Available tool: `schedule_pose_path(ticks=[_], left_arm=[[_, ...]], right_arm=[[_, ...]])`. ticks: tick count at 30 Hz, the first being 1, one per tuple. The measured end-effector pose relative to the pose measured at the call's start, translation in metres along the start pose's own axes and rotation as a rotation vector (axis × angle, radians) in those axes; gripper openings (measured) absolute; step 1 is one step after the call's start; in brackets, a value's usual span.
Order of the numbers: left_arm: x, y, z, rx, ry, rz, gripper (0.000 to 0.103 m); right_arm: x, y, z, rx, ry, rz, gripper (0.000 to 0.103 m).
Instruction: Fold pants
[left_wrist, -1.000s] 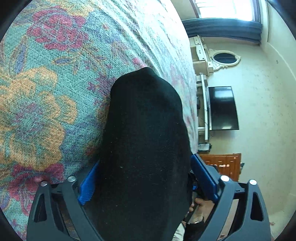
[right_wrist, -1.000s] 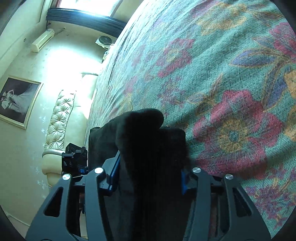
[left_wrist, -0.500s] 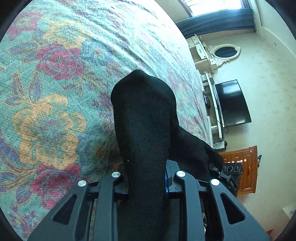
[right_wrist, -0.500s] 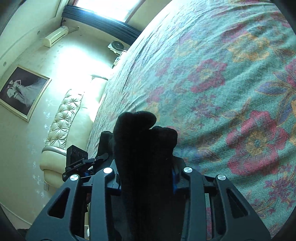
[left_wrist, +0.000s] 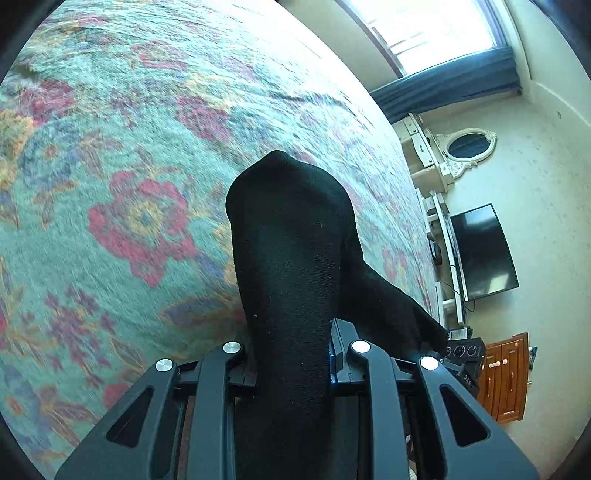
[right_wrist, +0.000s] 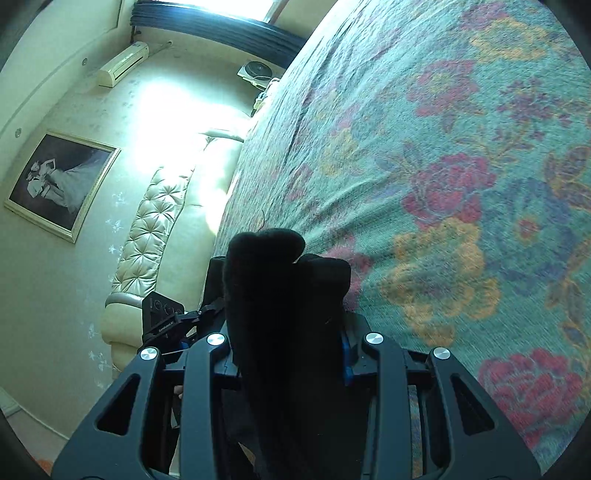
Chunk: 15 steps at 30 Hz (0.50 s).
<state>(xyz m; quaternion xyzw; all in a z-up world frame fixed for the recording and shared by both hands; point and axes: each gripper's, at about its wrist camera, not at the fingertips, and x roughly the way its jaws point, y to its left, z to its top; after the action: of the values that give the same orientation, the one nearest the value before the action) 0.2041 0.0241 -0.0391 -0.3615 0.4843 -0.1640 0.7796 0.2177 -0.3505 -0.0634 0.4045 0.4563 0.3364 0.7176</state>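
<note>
Left claw (left_wrist: 291, 365) is pinched on a bunched fold of the black pants (left_wrist: 291, 258), the cloth rising out between the fingers and draping off to the right toward the other tool. Right claw (right_wrist: 291, 354) is likewise pinched on a thick wad of the same pants (right_wrist: 284, 280), the fabric doubled over itself in at least two lumps above the fingers. The garment hangs between the two claws, held above the bed (left_wrist: 129, 129) rather than spread on it; how much of it touches the floral bedspread cannot be told from either view. Judgement: the step in hand is carrying the gripped edge across to lay one half over the other. To do it well, both claws should travel level and together, keep the cloth taut between them so no crease is trapped, and lower onto the bedspread before letting go. Risk: the right grip is bulky and may slip or drop a layer unevenly. Surroundings: nothing else is seen lying on the bed within view. Beyond its right edge stand a dresser with an oval mirror (left_wrist: 469, 146), a dark television (left_wrist: 480, 251) and a wooden cabinet (left_wrist: 504, 376); beyond the left edge, a tufted headboard (right_wrist: 155, 229), a framed picture (right_wrist: 59, 184) and a wall air conditioner (right_wrist: 122, 70). None obstructs the fold.
</note>
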Motion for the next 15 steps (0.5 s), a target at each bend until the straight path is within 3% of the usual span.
schedule_pose_path(ticks=[6, 15], left_arm=[[0.010, 0.029, 0.004, -0.036, 0.034, -0.015, 0.024], [0.010, 0.045, -0.002, -0.052, 0.041, -0.059, 0.026]], right_arm=[[0.026, -0.003, 0.014, 0.019, 0.025, -0.033, 0.034], [0.025, -0.022, 0.010, 0.055, 0.030, -0.035, 0.035]])
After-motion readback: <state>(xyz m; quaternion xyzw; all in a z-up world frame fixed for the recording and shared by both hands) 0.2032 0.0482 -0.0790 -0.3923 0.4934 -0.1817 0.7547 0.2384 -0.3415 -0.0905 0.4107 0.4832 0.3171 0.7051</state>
